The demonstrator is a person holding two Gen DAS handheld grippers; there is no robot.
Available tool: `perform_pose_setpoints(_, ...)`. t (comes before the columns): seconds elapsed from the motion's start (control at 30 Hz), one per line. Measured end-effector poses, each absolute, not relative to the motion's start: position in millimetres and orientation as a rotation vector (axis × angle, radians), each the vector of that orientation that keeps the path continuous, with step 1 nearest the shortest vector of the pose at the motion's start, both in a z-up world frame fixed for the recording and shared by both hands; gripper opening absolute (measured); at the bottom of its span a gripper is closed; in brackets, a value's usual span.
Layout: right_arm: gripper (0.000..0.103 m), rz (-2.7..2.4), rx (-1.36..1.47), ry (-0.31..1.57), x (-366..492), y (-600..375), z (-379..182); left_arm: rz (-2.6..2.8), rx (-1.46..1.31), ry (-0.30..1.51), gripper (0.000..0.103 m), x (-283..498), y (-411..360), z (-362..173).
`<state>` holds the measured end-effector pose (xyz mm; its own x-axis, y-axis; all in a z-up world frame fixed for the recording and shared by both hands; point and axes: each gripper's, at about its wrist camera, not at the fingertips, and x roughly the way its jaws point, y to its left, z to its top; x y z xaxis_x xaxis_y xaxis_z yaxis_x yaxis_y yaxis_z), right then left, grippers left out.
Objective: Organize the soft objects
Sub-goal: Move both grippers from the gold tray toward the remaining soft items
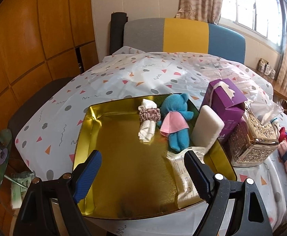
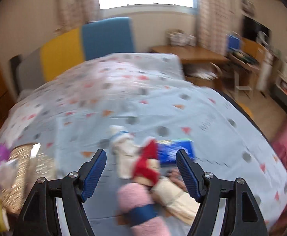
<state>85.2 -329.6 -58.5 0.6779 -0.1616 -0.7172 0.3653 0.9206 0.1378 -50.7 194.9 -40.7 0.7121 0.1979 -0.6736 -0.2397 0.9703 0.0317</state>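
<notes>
Left view, sharp: the left gripper [image 1: 141, 174] hangs with jaws wide and empty over a gold tray [image 1: 88, 129] holding a blue bear [image 1: 175, 118], a rolled cloth [image 1: 148, 121], a white sponge [image 1: 207, 127] and a wrapped packet [image 1: 184, 179].

Right view, blurred: the right gripper [image 2: 141, 175], jaws wide and empty, hangs above a pink roll [image 2: 141, 208], red doll [image 2: 149, 165] and white toy [image 2: 123, 151] lying on the spotted tablecloth [image 2: 212, 118].

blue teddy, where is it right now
In the left wrist view the blue teddy lies in the gold tray, toward its far right side, between the rolled white cloth and the white sponge block.
</notes>
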Motion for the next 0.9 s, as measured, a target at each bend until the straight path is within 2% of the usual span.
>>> perform_pose_setpoints(0.1,0.074,-0.350,0.456,0.781,79,-363,-66,0.230,-0.059,0.752,0.086,-48,190,-43)
perform_pose_setpoints(0.43,0.074,-0.378,0.575,0.855,78,-376,-84,0.129,-0.001,0.746,0.086,-42,159,-38)
perform_pose_setpoints(0.73,0.074,-0.359,0.791,0.893,71,-401,-106,-0.015,0.006,0.692,0.086,-31,125,-12)
perform_pose_setpoints(0.9,0.074,-0.349,0.808,0.918,72,-400,-110,-0.136,0.043,0.657,0.086,-22,89,9)
